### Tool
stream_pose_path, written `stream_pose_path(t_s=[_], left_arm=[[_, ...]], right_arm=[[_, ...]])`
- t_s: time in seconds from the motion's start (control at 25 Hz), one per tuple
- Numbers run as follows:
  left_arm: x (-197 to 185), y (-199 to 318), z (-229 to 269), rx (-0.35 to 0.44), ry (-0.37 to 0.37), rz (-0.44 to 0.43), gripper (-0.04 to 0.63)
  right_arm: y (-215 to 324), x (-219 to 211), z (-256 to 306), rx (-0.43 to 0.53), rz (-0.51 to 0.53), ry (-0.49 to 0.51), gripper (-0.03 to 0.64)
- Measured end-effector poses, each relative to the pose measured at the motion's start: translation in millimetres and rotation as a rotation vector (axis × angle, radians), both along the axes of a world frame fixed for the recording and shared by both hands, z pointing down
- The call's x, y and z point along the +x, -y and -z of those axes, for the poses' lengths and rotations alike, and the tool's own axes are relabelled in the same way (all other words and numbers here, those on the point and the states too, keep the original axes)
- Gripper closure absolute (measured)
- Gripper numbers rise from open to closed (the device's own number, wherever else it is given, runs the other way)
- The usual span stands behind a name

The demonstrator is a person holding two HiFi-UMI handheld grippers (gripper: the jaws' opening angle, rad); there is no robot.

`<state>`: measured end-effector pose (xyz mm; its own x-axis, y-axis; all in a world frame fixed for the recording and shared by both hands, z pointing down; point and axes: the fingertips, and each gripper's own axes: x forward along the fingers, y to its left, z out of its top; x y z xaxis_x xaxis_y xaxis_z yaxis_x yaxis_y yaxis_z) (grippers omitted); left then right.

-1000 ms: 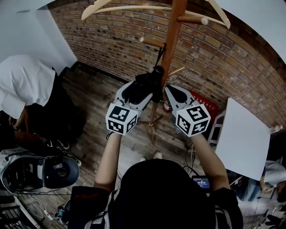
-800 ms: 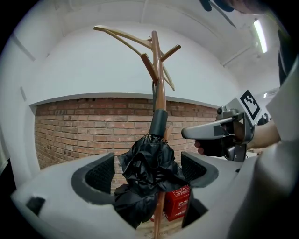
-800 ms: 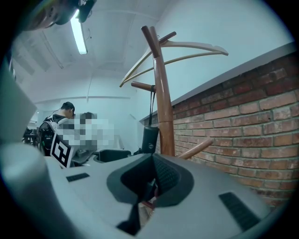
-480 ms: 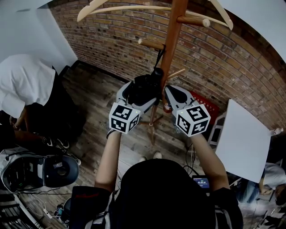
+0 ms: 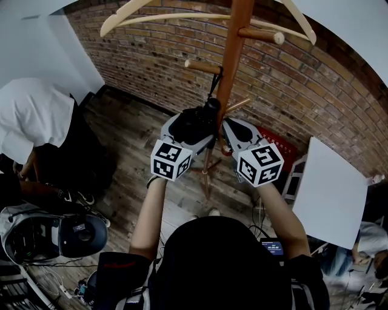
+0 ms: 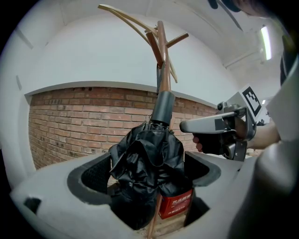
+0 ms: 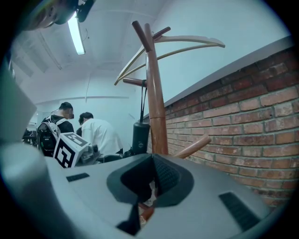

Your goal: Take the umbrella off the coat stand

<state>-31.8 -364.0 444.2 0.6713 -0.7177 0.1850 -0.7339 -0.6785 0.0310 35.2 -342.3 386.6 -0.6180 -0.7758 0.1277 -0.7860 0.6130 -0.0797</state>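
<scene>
A folded black umbrella [image 5: 195, 120] [image 6: 148, 161] hangs by its strap from a peg of the wooden coat stand [image 5: 233, 48] [image 6: 161, 65] [image 7: 154, 98]. My left gripper [image 5: 200, 118] [image 6: 148, 173] is open and its jaws have just been opening. The umbrella's bunched fabric sits between the two pads, and its grey handle [image 6: 162, 108] rises above them. My right gripper [image 5: 227, 126] [image 7: 152, 183] is shut just right of the pole with nothing in it. In the right gripper view the umbrella handle [image 7: 139, 135] shows left of the pole.
A brick wall [image 5: 151, 66] stands close behind the stand. Wooden hangers [image 5: 151, 13] sit at its top. A red box [image 5: 280, 144] [image 6: 175, 203] lies at its foot. A white board [image 5: 330, 187] leans at the right. A person in a white shirt [image 5: 30, 115] and gear [image 5: 73, 233] are at the left.
The left gripper has shifted a little right, toward the pole, and its jaws now stand wider around the umbrella. The right gripper has stayed put.
</scene>
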Motion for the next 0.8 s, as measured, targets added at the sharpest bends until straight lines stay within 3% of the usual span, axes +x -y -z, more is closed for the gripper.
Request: stream_pose_path(t_s=[0.36,0.8], left_arm=[[6,14,-2,-0.019,-0.038,-0.014,0.13],[14,22,-7,-0.011,0.002,-0.009,0.132]], right_arm=[[9,3,-2,-0.007,-0.016,0.004,0.588],[13,13,-6,-0.012,-0.031,0.012,0.588]])
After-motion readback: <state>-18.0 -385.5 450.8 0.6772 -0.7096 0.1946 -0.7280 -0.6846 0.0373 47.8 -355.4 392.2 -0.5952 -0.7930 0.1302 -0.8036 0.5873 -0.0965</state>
